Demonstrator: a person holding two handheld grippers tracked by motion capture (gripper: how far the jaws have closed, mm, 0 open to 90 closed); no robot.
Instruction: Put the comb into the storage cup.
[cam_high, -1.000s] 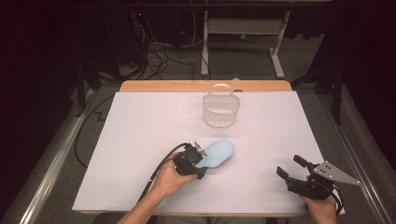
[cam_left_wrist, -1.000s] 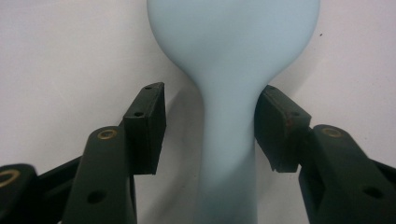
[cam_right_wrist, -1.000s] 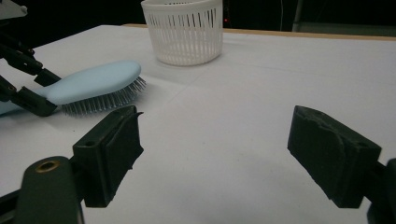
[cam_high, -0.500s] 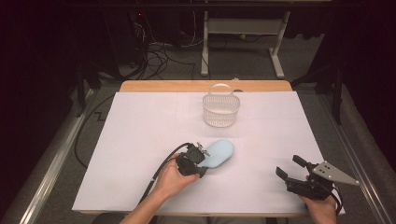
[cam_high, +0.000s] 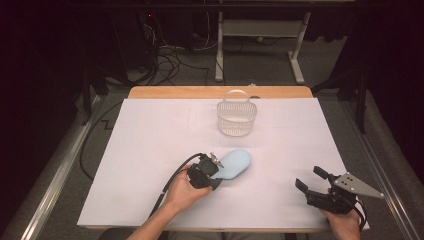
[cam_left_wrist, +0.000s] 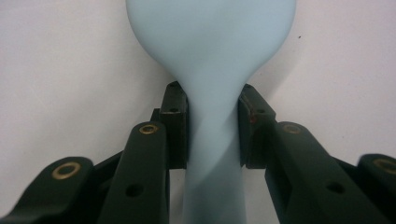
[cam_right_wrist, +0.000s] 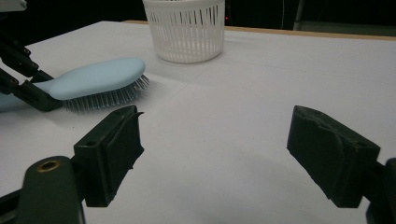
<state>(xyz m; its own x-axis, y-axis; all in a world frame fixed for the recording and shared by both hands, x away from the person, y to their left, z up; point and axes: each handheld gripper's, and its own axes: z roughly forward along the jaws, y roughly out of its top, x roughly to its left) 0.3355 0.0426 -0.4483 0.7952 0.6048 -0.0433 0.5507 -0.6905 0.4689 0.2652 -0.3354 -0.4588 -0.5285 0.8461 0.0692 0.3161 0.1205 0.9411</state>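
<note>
From the high view, the left gripper (cam_high: 214, 167) clasped a pale blue hairbrush (cam_high: 233, 163) lying mid-counter (cam_high: 150, 150), a white slatted basket (cam_high: 236, 118) well beyond it; the right gripper (cam_high: 311, 181) rested apart, jaws spread. In the left gripper view, both jaws pinched the brush's neck. In the right gripper view, the jaws gaped empty, bristles down on the counter.

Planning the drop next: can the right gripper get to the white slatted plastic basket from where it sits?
Probably yes: bare white table lies between the open right gripper and the white slatted plastic basket; the blue hairbrush sits off to the side.
</note>
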